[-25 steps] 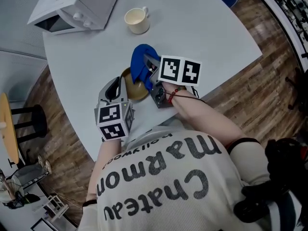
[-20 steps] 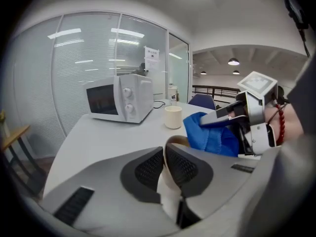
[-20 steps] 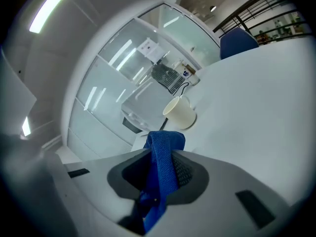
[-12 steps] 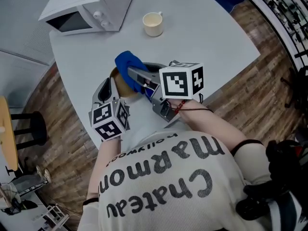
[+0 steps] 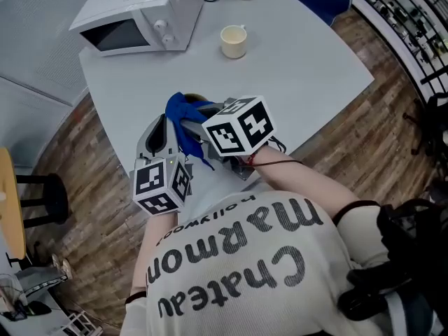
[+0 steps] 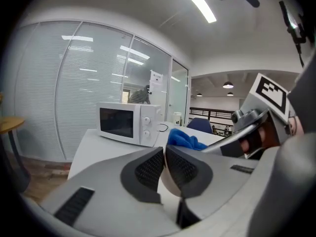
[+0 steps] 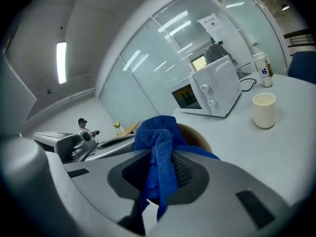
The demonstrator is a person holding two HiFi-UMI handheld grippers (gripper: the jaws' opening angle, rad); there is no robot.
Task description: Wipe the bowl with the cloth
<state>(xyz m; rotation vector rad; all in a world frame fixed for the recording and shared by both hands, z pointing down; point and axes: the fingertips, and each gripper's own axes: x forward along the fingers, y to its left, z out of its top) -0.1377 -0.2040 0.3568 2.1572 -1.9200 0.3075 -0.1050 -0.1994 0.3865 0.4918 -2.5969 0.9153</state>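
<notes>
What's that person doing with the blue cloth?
A person holds a gripper in each hand. The left gripper has just been closing its jaws on the rim of the bowl. The right gripper is shut on the blue cloth, bunched right by the bowl. A microwave and cup stand on the table behind.

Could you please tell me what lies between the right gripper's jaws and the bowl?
A blue microfibre cloth, clamped in the right gripper, bunches up in front of the tan round bowl; the right gripper view shows this.
</notes>
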